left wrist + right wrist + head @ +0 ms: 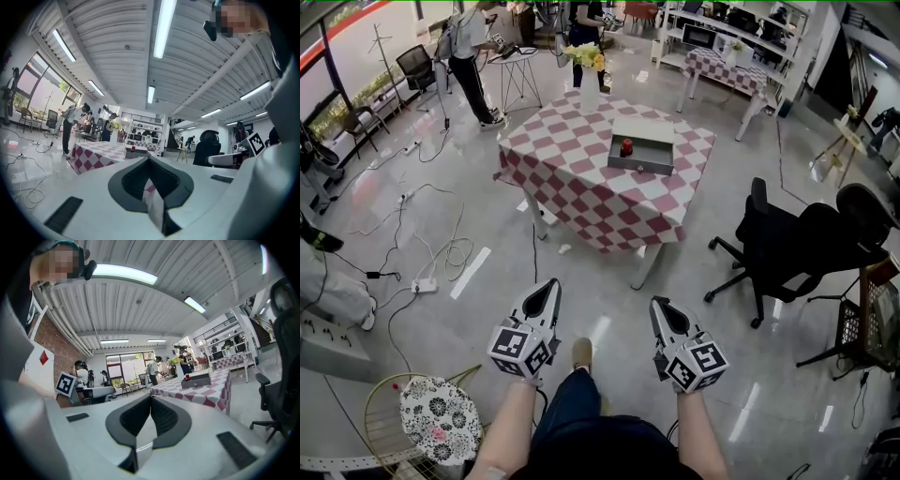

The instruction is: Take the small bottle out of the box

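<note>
Both your white left gripper [551, 287] and white right gripper [657, 306] have jaws pressed together, pinching nothing, touching nothing.

Open lab workspace.
Office chairs [787, 248], floor cables [403, 246], shelves [719, 28], strip lights [164, 23], people at benches.

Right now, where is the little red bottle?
In the head view, top centre, the red bottle stands in the grey box on the checked table, near the flower vase.

The small bottle [626, 147] is too tiny for detail.
</note>
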